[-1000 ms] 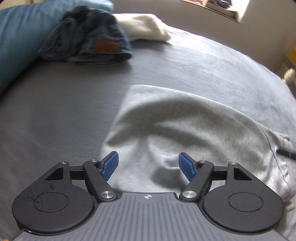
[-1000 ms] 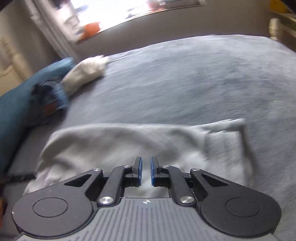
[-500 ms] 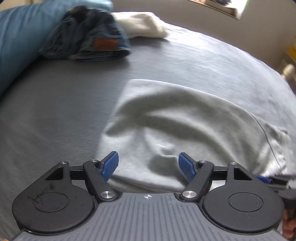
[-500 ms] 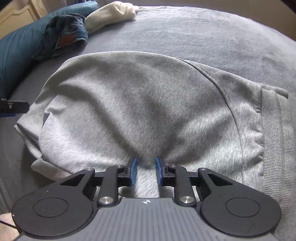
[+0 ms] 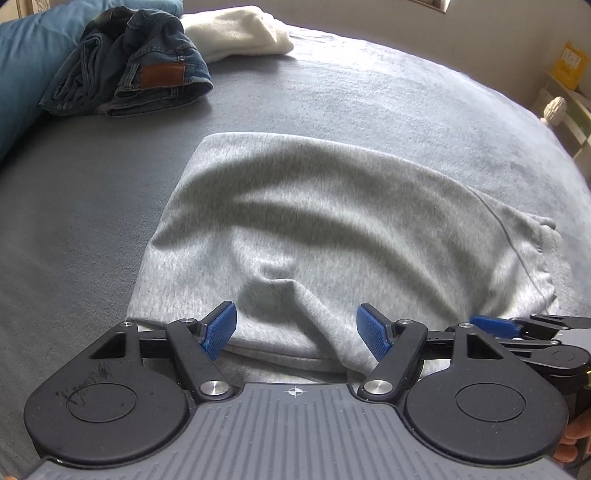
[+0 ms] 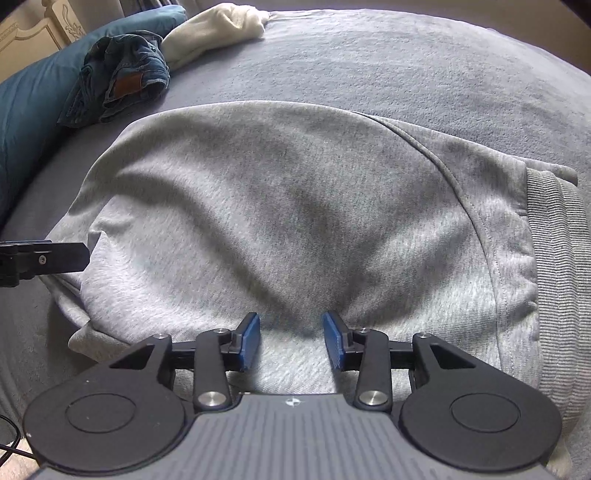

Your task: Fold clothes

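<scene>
Folded heather-grey sweatshirt (image 6: 295,206) spread on a grey blanket-covered bed (image 6: 424,62), both claws parted over its near edge

Left gripper (image 5: 296,328) with blue pads spread wide, nothing between them, hovering over a raised wrinkle at the sweatshirt's near hem. Right gripper (image 6: 290,341) likewise parted, pads apart above the fabric near the bed's front edge, gripping nothing; seen too in the left wrist view at the right border (image 5: 517,326), just beside the left one. Ribbed grey waistband (image 6: 557,266) lying along the sweatshirt's right side. Crumpled blue denim jeans with a brown leather patch (image 5: 136,62) towards the bed's far left corner, touching a teal pillow (image 5: 26,62) and just beside a cream-white knitted garment (image 5: 240,33). Well apart from the sweatshirt, all three. Fingertips of a hand (image 5: 572,439) at the lower right border
</scene>
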`<state>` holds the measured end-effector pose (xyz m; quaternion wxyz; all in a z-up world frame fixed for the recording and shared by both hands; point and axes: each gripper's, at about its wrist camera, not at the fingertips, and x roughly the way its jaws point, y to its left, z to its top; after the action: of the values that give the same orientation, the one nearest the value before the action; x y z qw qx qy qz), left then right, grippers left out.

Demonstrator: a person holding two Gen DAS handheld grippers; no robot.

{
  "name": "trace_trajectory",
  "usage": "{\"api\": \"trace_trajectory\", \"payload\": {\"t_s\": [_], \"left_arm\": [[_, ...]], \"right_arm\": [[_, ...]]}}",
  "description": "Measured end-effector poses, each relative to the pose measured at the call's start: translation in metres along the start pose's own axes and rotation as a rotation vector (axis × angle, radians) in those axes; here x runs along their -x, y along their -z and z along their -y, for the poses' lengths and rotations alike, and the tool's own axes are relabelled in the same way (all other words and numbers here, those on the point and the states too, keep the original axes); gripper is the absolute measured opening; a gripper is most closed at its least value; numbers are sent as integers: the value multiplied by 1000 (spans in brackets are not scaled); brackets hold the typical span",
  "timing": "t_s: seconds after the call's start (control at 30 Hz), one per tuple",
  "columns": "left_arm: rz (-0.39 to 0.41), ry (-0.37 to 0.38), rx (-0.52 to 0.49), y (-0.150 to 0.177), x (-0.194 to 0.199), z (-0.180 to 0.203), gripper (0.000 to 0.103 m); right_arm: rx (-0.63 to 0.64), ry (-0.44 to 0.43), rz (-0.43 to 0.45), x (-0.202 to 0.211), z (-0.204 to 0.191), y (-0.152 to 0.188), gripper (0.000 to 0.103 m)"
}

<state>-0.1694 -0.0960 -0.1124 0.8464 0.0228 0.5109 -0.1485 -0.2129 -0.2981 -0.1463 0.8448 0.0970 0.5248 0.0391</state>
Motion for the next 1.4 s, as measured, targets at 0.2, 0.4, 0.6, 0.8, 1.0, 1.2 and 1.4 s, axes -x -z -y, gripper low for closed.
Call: {"api": "trace_trajectory", "payload": {"t_s": [0.2, 0.4, 0.6, 0.8, 1.0, 1.2, 1.4], "left_arm": [[-29, -9, 9, 2, -3, -4, 72], [-43, -18, -2, 6, -5, -2, 72], [-52, -19, -7, 8, -7, -3, 72], [-58, -23, -20, 9, -8, -2, 72], [-87, -26, -32, 8, -11, -3, 73], [-118, -34, -6, 6, -14, -1, 73], [-160, -59, -44, 4, -20, 6, 74]], "right_arm": [[-1, 6, 3, 0, -4, 1, 41], [-6, 4, 7, 0, -3, 1, 42], [-3, 5, 12, 0, -4, 2, 43], [-5, 5, 16, 0, -4, 2, 43], [-8, 9, 18, 0, -6, 2, 44], [-10, 17, 20, 0, -8, 2, 45], [-25, 3, 33, 1, -8, 4, 54]]}}
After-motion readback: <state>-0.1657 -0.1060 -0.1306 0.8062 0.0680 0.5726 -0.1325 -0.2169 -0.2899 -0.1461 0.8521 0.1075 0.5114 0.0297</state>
